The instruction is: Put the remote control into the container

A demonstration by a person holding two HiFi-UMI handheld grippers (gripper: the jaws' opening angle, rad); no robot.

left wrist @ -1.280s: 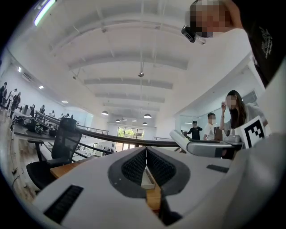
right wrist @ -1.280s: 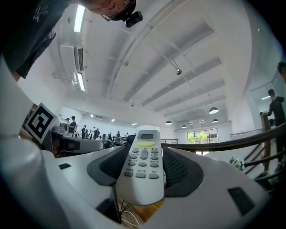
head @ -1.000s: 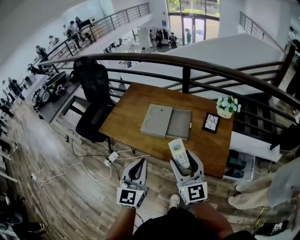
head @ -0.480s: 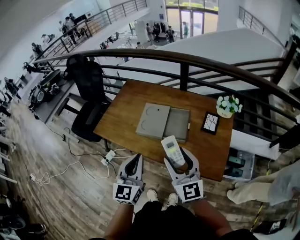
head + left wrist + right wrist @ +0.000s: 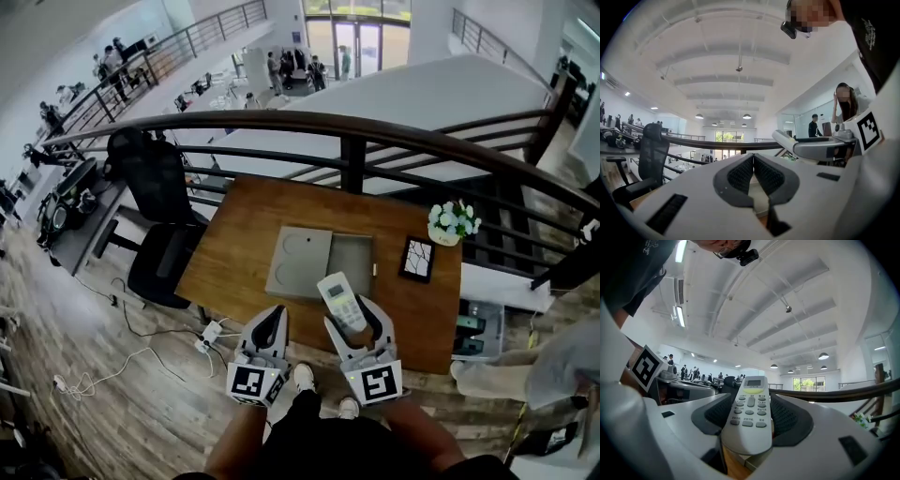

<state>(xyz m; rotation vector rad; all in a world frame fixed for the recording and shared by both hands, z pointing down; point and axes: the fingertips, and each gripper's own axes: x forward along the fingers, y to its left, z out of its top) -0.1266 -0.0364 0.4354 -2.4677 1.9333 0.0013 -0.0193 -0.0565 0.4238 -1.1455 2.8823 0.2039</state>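
A white remote control (image 5: 338,299) with a small screen and grey buttons is clamped in my right gripper (image 5: 352,315), which holds it just above the near edge of the wooden table (image 5: 246,225). The right gripper view has the remote (image 5: 750,414) lying lengthwise between the jaws of my right gripper (image 5: 750,399), screen end pointing forward. The grey container (image 5: 352,264) lies open on the table just beyond the remote, its lid (image 5: 299,262) flat beside it on the left. My left gripper (image 5: 275,315) hangs off the table's near edge, and its view shows the left gripper (image 5: 753,157) shut on nothing.
A small flower pot (image 5: 451,220) and a black framed picture (image 5: 417,259) stand on the table's right side. A dark railing (image 5: 352,141) runs behind the table. A black office chair (image 5: 150,206) stands to the left, with a power strip (image 5: 208,333) and cables on the floor.
Both grippers have come closer to the table. The remote's tip now lies nearer the open container than a second ago. The jaws have not changed.
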